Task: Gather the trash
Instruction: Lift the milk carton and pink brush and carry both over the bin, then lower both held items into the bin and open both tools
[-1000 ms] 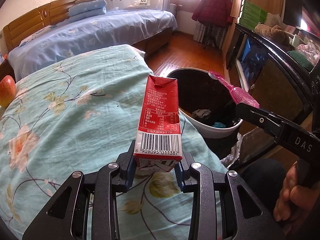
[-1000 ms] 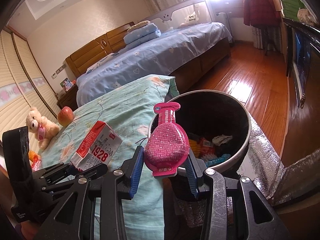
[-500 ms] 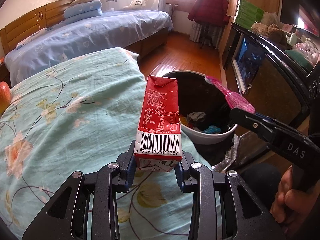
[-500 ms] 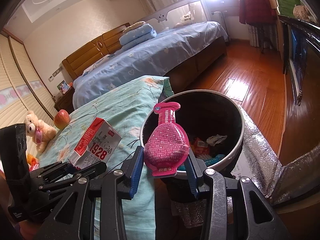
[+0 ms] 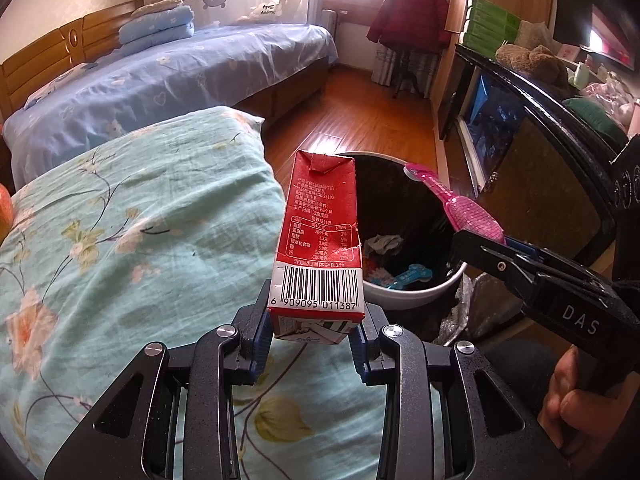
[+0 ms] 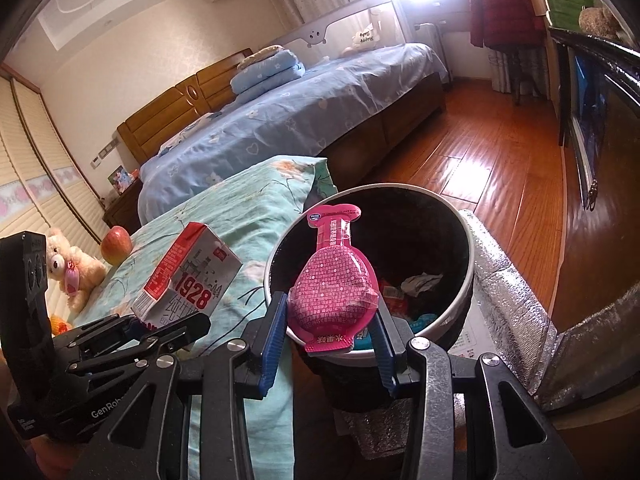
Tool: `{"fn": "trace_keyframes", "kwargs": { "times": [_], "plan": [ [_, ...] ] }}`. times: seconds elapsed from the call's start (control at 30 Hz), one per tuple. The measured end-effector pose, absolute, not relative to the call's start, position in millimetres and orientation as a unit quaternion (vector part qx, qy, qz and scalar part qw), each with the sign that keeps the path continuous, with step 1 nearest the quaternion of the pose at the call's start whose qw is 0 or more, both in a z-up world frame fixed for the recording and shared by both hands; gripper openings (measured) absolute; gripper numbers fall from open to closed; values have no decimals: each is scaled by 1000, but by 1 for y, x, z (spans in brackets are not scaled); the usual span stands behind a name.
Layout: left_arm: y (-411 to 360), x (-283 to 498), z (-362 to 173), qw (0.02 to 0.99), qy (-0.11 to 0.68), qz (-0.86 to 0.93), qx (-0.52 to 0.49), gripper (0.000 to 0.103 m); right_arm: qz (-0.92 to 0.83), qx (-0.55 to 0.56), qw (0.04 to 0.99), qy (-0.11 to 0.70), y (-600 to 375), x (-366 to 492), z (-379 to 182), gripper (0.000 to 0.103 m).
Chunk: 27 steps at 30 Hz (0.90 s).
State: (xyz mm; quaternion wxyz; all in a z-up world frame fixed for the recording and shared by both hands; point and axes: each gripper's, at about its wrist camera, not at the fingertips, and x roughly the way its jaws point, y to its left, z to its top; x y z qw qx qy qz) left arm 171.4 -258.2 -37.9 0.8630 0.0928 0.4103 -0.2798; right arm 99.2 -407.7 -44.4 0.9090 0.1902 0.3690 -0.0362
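Note:
My left gripper [image 5: 314, 334] is shut on the base of a red milk carton [image 5: 320, 236], which stands upright over the floral quilt, just left of the trash bin [image 5: 416, 300]. The same carton [image 6: 188, 276] shows from its "1928" side in the right wrist view. My right gripper [image 6: 332, 330] is shut on a pink spout pouch [image 6: 334, 284], held over the near rim of the black-lined bin [image 6: 466, 280]. In the left wrist view the pink pouch [image 5: 460, 206] sticks out over the bin. Wrappers and crumpled paper lie inside the bin.
A floral teal quilt [image 5: 120, 240] covers the near bed, with an apple [image 6: 116, 246] and a teddy bear [image 6: 72, 268] at its far end. A blue bed [image 6: 288, 120] stands behind. A dark glass cabinet [image 5: 532, 152] runs along the right. Silver foil wrap [image 6: 508, 292] lies beside the bin.
The left gripper with the carton has drifted right toward the bin, which looks nearer now. The right gripper and its pouch have stayed over the rim.

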Motion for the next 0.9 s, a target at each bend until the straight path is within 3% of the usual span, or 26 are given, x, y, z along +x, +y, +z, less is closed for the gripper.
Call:
{"fn": "trace_keyframes", "kwargs": {
  "times": [0.9],
  "plan": [
    [-287,191,-34,863,404,-284,108,31,-53,197,905,373,-439,119,-52,41]
  ]
}}
